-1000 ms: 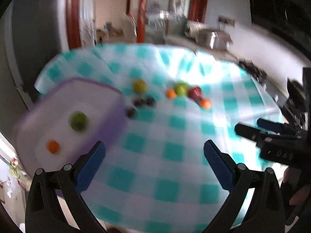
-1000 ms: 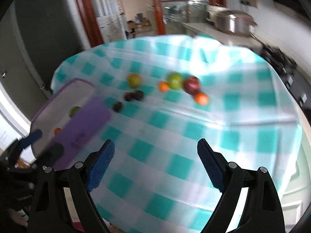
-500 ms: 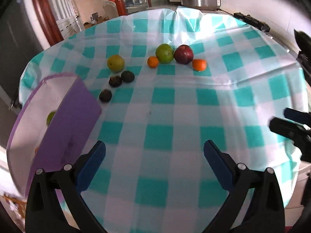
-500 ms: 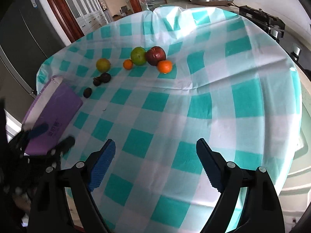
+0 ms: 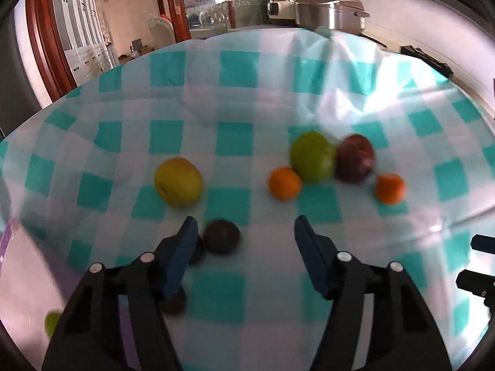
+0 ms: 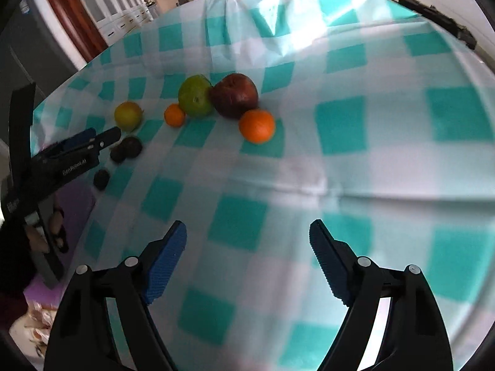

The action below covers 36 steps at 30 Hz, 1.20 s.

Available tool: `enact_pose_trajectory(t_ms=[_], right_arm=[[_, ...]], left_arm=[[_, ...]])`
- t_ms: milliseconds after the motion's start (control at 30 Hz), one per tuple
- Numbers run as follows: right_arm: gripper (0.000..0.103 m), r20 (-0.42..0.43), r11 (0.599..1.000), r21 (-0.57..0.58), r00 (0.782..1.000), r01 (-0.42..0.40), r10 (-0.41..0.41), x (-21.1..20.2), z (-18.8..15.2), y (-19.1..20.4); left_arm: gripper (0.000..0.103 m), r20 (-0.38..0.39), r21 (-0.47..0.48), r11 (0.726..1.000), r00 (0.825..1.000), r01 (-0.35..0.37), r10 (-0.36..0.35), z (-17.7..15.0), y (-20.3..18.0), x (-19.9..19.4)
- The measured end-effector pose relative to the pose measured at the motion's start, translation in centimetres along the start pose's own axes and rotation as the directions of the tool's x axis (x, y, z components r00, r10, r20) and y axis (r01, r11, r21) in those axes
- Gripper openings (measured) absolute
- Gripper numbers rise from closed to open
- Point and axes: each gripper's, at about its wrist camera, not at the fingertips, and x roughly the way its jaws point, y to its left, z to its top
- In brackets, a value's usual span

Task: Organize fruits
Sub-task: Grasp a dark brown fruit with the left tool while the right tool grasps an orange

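between the spread blue fingers of the left gripper [image 5: 244, 232], nearer its left finger, one dark round fruit [image 5: 222, 236] is sitting on the teal-checked tablecloth [image 5: 235, 142]; nothing is being held and the jaws are standing wide apart. a second dark fruit [image 5: 198, 252] is peeking out just behind that left finger, and a third [image 5: 174, 303] is lying lower, partly hidden under the finger's frame. ahead of the gripper, a yellow-green apple [image 5: 178, 181] is lying to the left. further right, a green apple [image 5: 312, 160] and a red apple [image 5: 355, 162] are touching each other, with one small orange [image 5: 284, 183] just beside the green apple and another orange [image 5: 390, 188] near the red one. that is making three dark fruits, three apples and two oranges on the cloth. at the lower left a purple tray [image 5: 6, 238] is showing one small green fruit [image 5: 52, 324], blurred.

the right gripper [image 6: 247, 241] is hanging over bare cloth, well apart from the fruit, its jaws gaping and holding nothing. a steel cooker [image 5: 328, 10] is standing beyond the table.
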Motion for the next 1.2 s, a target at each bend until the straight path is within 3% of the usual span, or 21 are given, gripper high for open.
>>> enact_pose_trajectory(t_ms=[100, 433, 500, 533, 600, 800, 1000, 1200], right_arm=[[0.079, -0.004, 1.000, 0.020, 1.000, -0.001, 0.001, 2.5, 2.1, 0.9], [0.078, 0.016, 0.997, 0.070, 0.999, 0.045, -0.046, 6.9, 4.9, 1.4], [0.078, 0.019, 0.996, 0.068, 0.998, 0.059, -0.060, 7.4, 5.1, 1.4], [0.078, 0.017, 0.996, 0.063, 0.998, 0.063, -0.064, 7.6, 5.1, 1.4], [0.078, 0.011, 0.996, 0.054, 0.997, 0.076, -0.077, 8.3, 5.3, 1.5], [0.072, 0.024, 0.992, 0.073, 0.994, 0.106, -0.108, 9.8, 6.2, 1.3], [0.069, 0.044, 0.990, 0.065, 0.991, 0.126, -0.129, 10.9, 7.6, 0.9], [0.058, 0.033, 0.987, -0.006, 0.986, 0.163, -0.163, 12.5, 8.5, 1.8]], left_arm=[[0.055, -0.014, -0.007, 1.000, 1.000, 0.018, -0.018, 0.1, 0.9, 2.6], [0.054, -0.024, 0.035, 0.998, 0.998, 0.052, -0.051, -0.2, 0.8, 6.8], [0.058, -0.027, 0.025, 0.999, 0.999, 0.044, -0.044, -0.2, 1.0, 7.2], [0.066, -0.035, 0.024, 0.999, 0.999, 0.028, -0.028, -0.3, 0.9, 7.4], [0.067, -0.078, -0.022, 0.999, 0.996, 0.038, -0.040, -0.6, 1.6, 8.5], [0.051, -0.086, -0.032, 0.994, 0.991, 0.103, -0.105, -0.9, 0.8, 8.1], [0.044, -0.069, -0.063, 0.993, 0.992, 0.104, -0.108, -0.8, 0.5, 7.7], [0.039, -0.063, -0.058, 0.994, 0.993, 0.098, -0.101, -1.0, 0.3, 7.7]])
